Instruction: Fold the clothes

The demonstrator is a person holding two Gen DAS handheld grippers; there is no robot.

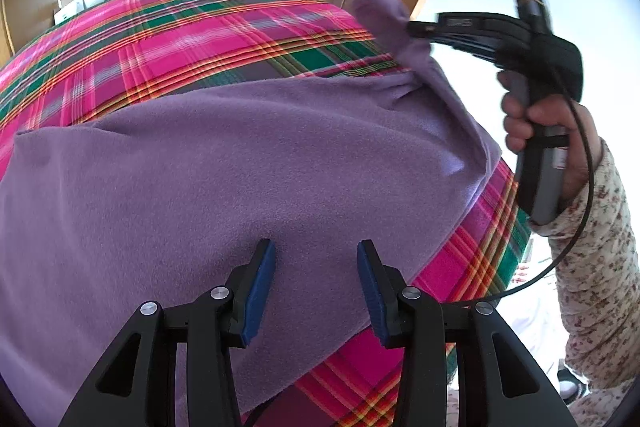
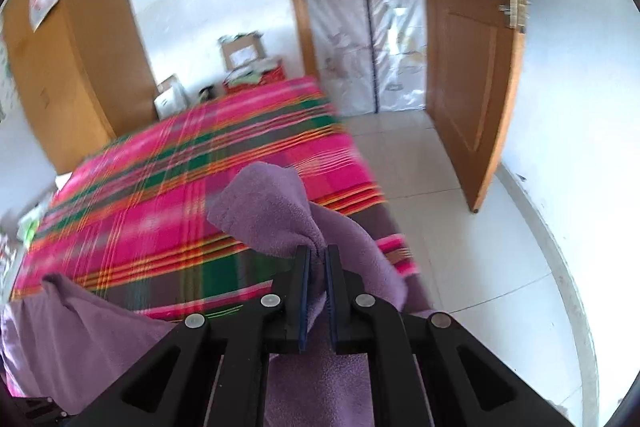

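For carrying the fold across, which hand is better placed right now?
Right, probably. Its tool is already clamped on a bunched corner of the purple fleece garment, raised off the pink plaid bedspread. The left tool stands open above flat fabric, gripping nothing.

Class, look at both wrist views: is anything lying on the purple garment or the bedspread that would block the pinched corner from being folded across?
Nothing visible does. The right gripper is shut on a corner of the purple fleece garment, lifted off the plaid bedspread. The open left gripper hovers above the garment's near edge, touching nothing.
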